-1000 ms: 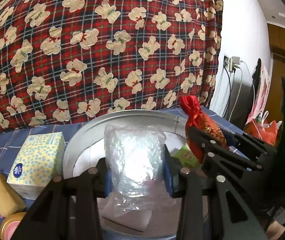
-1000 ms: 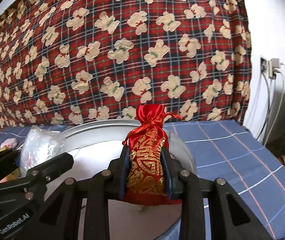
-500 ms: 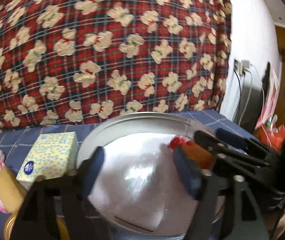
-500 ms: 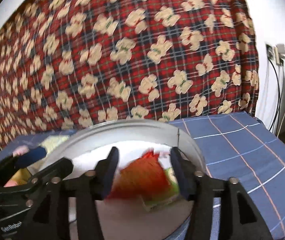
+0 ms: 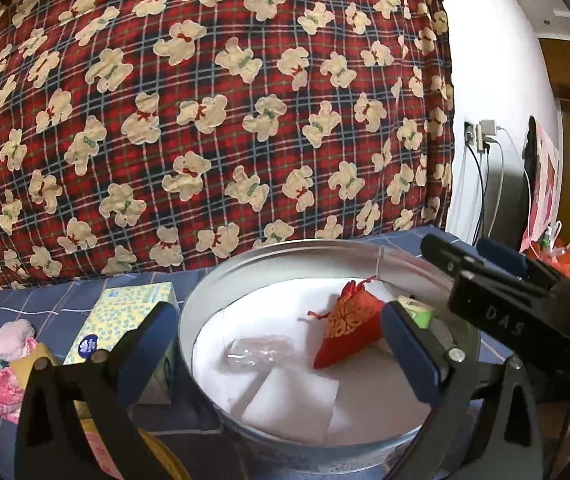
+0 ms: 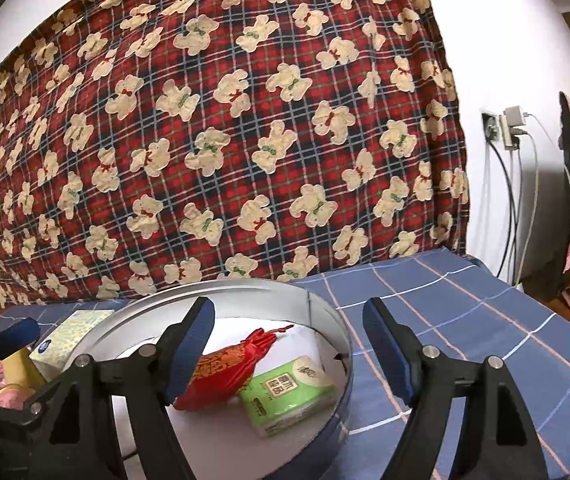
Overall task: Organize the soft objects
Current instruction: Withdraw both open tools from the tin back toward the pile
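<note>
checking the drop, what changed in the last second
Both grippers let go: left gripper released the clear plastic bag, right gripper the red and gold drawstring pouch. Both now lie in the round metal tin; jaws have just been opening. Yellow tissue box unchanged.

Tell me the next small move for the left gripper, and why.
Probably swing the left gripper left toward the yellow tissue box. Its jaws have just been opening and hold nothing; the clear plastic bag and red pouch already lie in the round tin, while the box sits outside on the bed.
</note>
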`<state>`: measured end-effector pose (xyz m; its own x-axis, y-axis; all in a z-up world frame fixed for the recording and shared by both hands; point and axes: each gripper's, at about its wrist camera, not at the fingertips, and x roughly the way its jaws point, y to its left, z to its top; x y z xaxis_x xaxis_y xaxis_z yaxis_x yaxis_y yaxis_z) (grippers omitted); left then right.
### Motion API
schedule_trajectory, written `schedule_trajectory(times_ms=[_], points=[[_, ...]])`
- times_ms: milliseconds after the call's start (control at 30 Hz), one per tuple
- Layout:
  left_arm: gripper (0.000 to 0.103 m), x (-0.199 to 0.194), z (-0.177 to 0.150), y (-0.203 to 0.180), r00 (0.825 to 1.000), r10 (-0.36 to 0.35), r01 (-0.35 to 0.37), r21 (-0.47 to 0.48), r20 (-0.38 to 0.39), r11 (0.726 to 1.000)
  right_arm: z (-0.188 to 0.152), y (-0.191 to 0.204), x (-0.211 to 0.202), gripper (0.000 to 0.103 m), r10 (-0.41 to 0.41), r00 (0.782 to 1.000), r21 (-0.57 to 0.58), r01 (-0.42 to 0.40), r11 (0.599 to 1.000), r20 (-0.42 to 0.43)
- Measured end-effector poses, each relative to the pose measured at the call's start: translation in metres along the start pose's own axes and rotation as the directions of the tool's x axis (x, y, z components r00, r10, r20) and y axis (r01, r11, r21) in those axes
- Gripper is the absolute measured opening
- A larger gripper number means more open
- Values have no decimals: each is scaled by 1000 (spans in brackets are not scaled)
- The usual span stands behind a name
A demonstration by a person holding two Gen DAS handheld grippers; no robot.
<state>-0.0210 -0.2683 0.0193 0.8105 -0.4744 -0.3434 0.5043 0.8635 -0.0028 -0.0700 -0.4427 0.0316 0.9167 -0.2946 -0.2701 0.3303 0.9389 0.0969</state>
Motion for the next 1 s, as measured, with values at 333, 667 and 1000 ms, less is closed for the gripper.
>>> schedule_trajectory(times_ms=[333,667,1000], points=[[103,-1,-7,7,999,35,-36,-6,-19,999,0,-9,-6,79,-59,998,36,58,998,24],[103,-13,-13,8,999,53,-53,28,-8,998,0,-6,-28,79,-112,986,52,106,993,127],[103,-27,-22,19,998,56,-56,15,-26,998,-2,-1,-42,79,-156,975,73,146,987,159]])
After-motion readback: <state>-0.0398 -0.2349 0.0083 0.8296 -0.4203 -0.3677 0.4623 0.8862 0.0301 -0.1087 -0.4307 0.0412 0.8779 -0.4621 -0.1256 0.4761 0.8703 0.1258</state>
